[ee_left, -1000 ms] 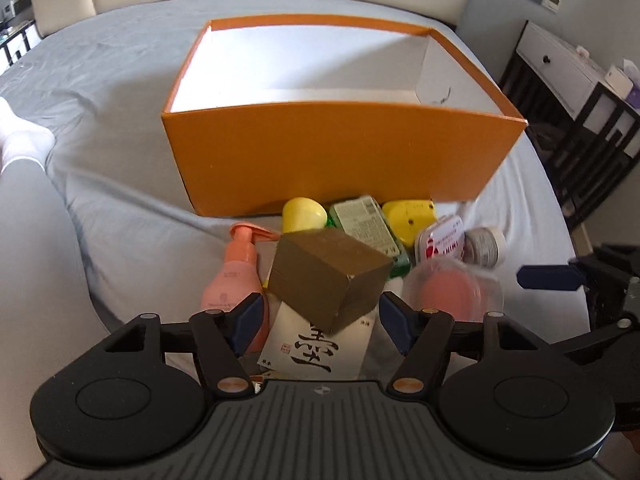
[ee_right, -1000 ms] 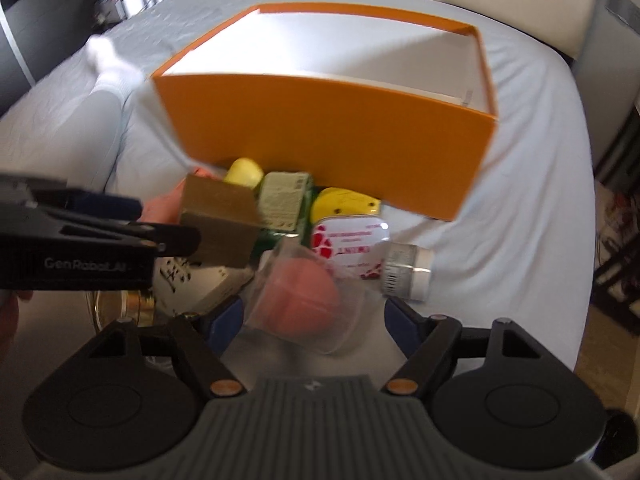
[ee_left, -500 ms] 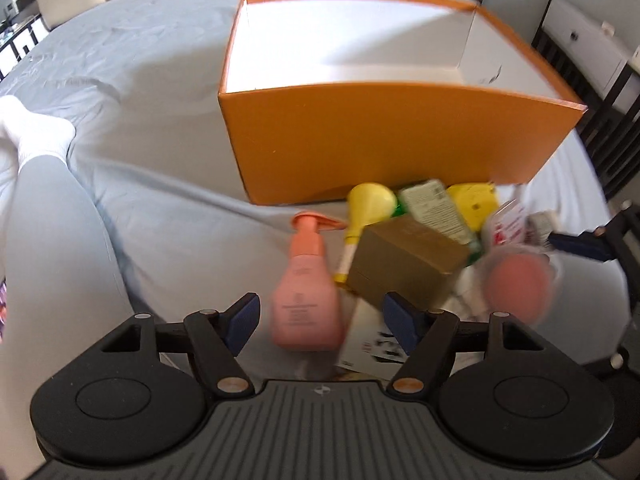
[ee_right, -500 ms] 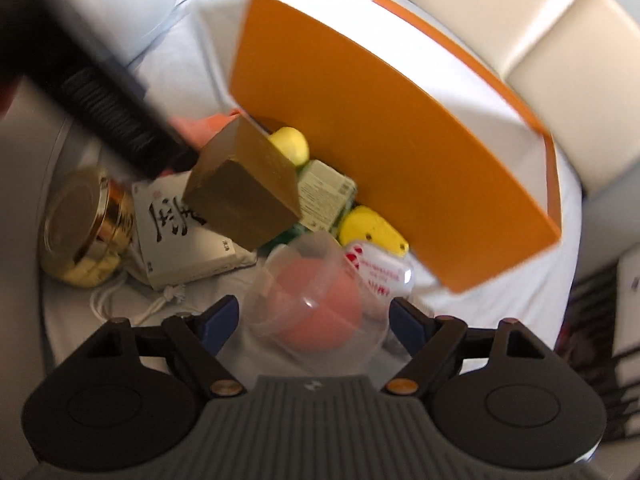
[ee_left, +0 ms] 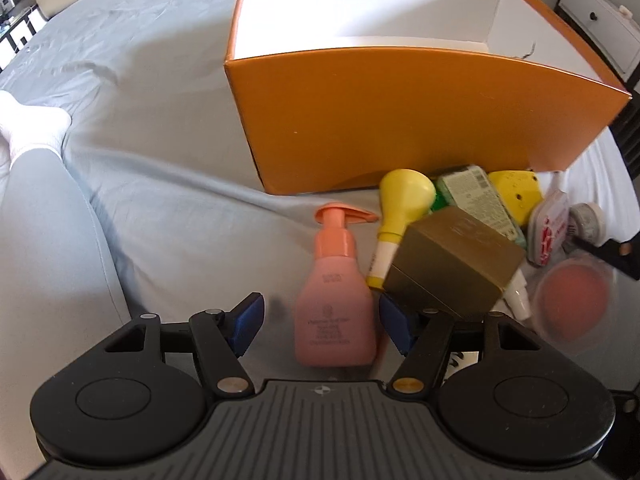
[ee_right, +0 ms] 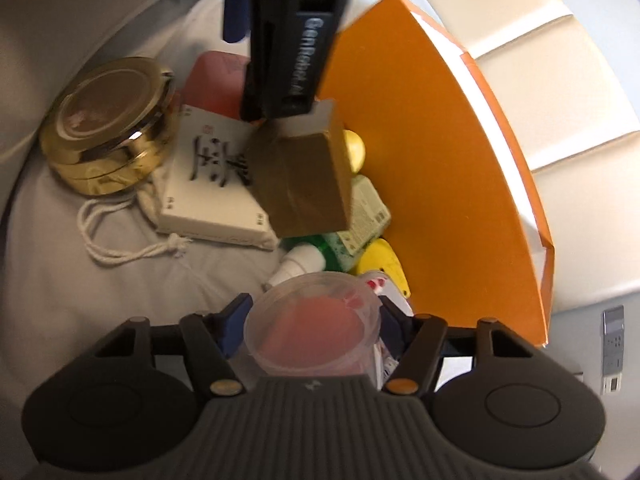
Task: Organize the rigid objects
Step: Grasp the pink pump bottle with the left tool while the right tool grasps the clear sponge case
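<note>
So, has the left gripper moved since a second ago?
Yes. Against the orange box, the left gripper has moved left: the gold box was between its fingers, and now the pink pump bottle is there, ungripped.

White raised lettering on the black plastic body of the other handheld gripper (ee_right: 292, 40), at the upper middle of the right wrist view, reads "GenRobot.AI", running down its side. Below and to the left of it, the flat white rectangular box (ee_right: 208, 184) bears large black brush-written Chinese calligraphy, whose characters cannot be made out. The pink plastic pump bottle (ee_left: 335, 304) in the lower middle of the left wrist view carries fine print too blurred to read, as does the label on the pale green packet (ee_left: 478, 196).
</note>
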Demonstrator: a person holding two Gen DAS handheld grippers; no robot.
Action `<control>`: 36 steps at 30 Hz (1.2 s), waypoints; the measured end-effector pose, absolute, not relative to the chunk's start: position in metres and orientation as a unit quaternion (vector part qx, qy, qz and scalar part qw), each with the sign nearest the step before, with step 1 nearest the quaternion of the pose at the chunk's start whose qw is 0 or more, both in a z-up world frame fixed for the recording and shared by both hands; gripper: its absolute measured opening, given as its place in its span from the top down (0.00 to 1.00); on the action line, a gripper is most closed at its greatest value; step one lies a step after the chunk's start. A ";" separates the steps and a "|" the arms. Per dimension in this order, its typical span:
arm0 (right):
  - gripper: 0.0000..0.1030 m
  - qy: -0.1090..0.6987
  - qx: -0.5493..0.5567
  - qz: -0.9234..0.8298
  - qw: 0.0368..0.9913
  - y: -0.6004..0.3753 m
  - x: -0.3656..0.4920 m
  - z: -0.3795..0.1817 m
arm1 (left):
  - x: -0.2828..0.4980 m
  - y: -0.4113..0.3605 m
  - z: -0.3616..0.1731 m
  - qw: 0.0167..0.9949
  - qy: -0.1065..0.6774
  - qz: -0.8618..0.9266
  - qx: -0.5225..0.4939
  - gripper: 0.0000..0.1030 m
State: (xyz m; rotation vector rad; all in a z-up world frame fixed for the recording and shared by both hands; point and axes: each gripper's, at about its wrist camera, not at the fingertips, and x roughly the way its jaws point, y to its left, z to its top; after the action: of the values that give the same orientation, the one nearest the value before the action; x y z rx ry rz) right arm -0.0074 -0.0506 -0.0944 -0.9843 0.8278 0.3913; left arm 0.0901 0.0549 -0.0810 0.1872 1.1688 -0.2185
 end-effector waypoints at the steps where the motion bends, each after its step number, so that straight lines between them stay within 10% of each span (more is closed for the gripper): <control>1: 0.36 0.386 -0.449 0.176 0.787 -0.053 -0.004 -0.092 | 0.092 0.055 -0.083 0.823 0.552 -0.103 0.091 0.28; 7: 0.36 0.412 -0.342 0.149 0.831 -0.080 0.023 -0.065 | 0.093 0.055 -0.084 0.820 0.555 -0.118 0.073 0.51; 19: 0.36 0.567 0.053 0.104 0.815 -0.166 0.072 -0.058 | 0.080 0.064 -0.076 0.817 0.564 -0.113 0.046 0.53; 36: 0.27 0.563 0.020 0.093 0.821 -0.167 0.053 -0.054 | 0.102 0.070 -0.071 0.818 0.568 -0.095 0.018 0.43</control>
State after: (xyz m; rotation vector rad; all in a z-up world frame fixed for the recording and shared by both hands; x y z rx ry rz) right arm 0.0528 -0.1670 -0.0541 0.0432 1.1991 0.1978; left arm 0.1020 0.0702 -0.0707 0.0386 1.2095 -0.2022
